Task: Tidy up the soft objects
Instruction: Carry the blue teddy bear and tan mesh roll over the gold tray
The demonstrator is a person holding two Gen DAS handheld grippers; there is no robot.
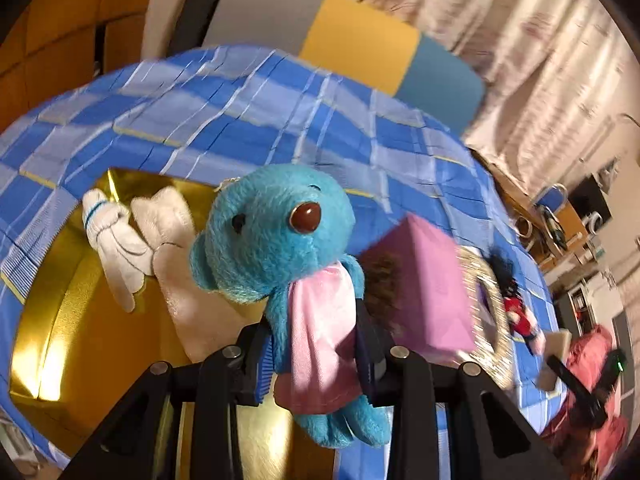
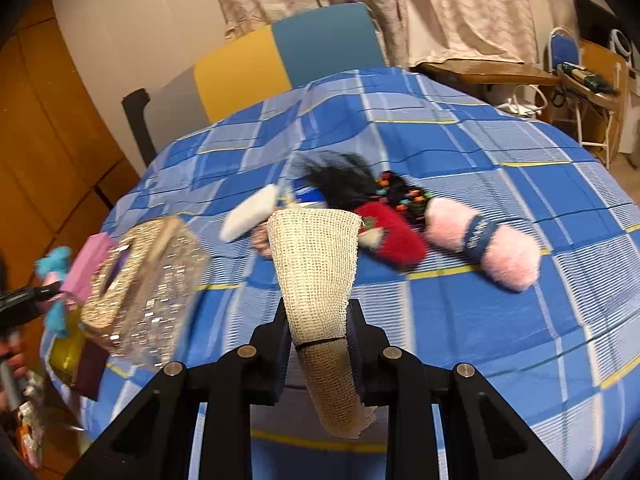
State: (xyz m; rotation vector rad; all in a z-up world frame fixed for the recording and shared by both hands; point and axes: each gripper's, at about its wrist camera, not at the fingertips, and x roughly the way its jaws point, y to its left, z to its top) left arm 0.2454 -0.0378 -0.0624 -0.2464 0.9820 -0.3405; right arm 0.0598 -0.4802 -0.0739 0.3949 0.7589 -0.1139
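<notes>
The left hand-held gripper (image 1: 316, 356) is closed on the blue plush bear (image 1: 280, 248), its two pads pressing the bear's body at the pink cloth (image 1: 320, 332) that hangs from the neck. The bear's head stands above the fingers and its legs hang below them. The bear is held above the counter (image 1: 248, 100), which carries a blue checked cover.

Landmark: the gold box (image 1: 72, 312), open at the top, on the counter.
- Inside the gold box: a white plush piece with a blue ring (image 1: 112, 240) and a cream plush piece (image 1: 176, 248), touching each other.
- The bear sits just beside the gold box, in front of its right part.
- Right of the gold box: a pink box (image 1: 424, 280), with a brown fuzzy thing at its opening; its identity cannot be determined.
- Beyond the pink box: a glittery box (image 2: 144, 288).

The right hand-held gripper (image 2: 316, 340) is closed on a beige mesh pouch (image 2: 316, 276), gripped at the black tie band; the wide end points forward and the narrow end curls down below the fingers.

Well apart from the gold box, on the counter past the pouch, lie a red plush piece (image 2: 392, 236), a pink plush roll with a navy band (image 2: 492, 248), a black furry item (image 2: 344, 176) and a white piece (image 2: 252, 212), the image here being blurred.
</notes>
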